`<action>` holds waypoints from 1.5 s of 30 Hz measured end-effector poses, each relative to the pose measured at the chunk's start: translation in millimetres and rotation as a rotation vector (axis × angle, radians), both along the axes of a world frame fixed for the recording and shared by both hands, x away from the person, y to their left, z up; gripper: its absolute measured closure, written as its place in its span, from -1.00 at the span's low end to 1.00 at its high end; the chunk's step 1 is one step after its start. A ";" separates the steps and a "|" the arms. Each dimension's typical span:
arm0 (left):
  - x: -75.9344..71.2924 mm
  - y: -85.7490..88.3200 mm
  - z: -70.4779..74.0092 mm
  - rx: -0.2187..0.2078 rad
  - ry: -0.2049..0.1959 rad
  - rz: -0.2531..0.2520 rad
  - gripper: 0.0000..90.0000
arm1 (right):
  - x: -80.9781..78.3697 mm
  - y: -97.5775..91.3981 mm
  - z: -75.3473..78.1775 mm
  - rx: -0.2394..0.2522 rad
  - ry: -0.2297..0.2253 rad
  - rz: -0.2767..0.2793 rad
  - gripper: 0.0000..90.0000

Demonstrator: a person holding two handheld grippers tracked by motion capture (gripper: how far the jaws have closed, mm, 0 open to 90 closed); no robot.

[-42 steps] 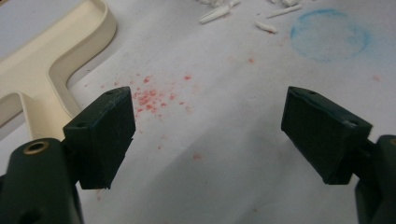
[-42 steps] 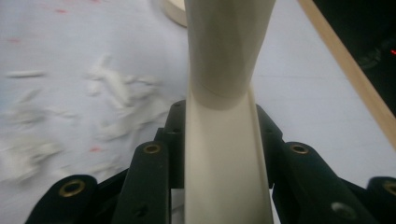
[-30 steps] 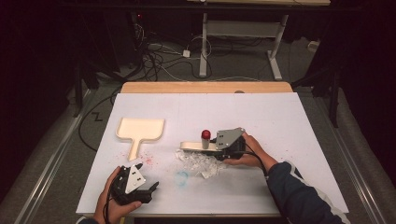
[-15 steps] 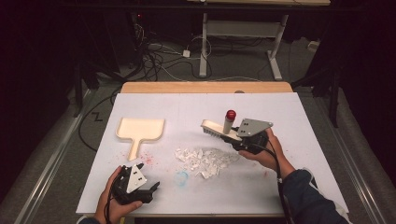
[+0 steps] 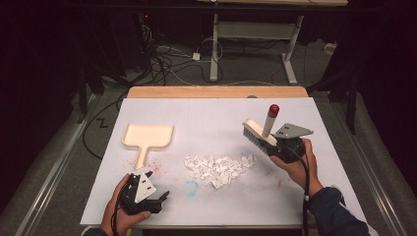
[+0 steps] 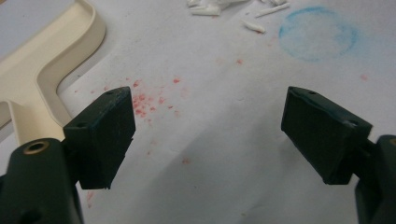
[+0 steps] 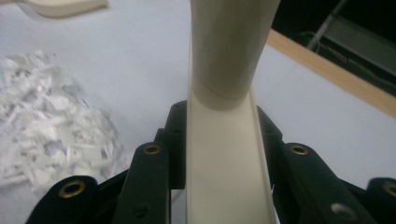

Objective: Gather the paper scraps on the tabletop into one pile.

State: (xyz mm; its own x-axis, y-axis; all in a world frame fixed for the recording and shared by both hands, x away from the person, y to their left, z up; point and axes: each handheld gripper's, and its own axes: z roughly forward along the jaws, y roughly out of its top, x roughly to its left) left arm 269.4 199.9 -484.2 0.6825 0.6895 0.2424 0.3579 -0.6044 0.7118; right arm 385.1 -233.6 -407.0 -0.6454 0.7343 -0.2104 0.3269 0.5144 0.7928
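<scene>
- Two tools matter: right tongs (image 5: 269, 141) clamp the cream plastic brush with red-tipped handle (image 5: 260, 132), lifted right of the white paper scraps (image 5: 219, 168)
- Lower bristles beyond the scraps, sweep toward the cream plastic dustpan (image 5: 147, 137)
- Left tongs (image 6: 208, 133) rest open, empty, on the white surface (image 5: 196, 115)

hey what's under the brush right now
The brush, clamped in the right gripper, is lifted clear of the white table. Bare tabletop lies beneath; the paper scraps sit beside it. Its bristle tips are unclear.
</scene>
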 end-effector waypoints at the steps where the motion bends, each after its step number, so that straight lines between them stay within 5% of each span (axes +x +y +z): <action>1: -0.2 0.0 0.2 0.000 -0.002 0.000 -0.62 | -2.6 -0.8 -2.1 -0.017 0.003 -0.023 0.50; 6: -2.0 0.2 1.1 -0.007 0.001 0.007 -0.62 | -16.7 2.3 -18.9 -0.066 0.071 -0.079 0.50; 10: -2.2 0.1 1.7 -0.006 -0.003 0.004 -0.62 | -27.9 15.0 -24.2 -0.054 0.083 -0.087 0.50; 12: -2.0 -0.5 1.4 -0.007 -0.002 0.004 -0.62 | -31.6 26.6 -26.7 -0.021 0.089 -0.071 0.50; 21: -1.1 -0.5 1.0 -0.008 0.002 0.001 -0.62 | -39.1 81.8 -35.5 -0.010 0.051 -0.022 0.49; 30: -0.4 -2.1 0.3 -0.007 0.005 -0.002 -0.62 | -36.6 111.4 -33.6 0.063 0.065 0.035 0.50; 34: -0.6 -1.5 -0.1 -0.008 0.008 0.000 -0.62 | -36.8 112.2 -28.8 0.067 0.042 0.040 0.50; 41: -0.9 -1.5 0.0 -0.007 0.007 0.002 -0.62 | -35.1 89.4 -7.4 0.123 -0.003 0.036 0.50; 45: -0.9 -1.2 0.1 -0.008 0.007 0.004 -0.62 | -37.7 75.4 -0.5 0.115 0.002 0.037 0.50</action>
State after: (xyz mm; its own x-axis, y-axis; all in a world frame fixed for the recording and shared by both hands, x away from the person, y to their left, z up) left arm 268.5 198.6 -484.2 0.6811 0.6942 0.2326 0.3652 -0.5975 0.7139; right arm 347.4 -158.2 -407.5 -0.6726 0.7294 -0.1247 0.3113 0.4318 0.8465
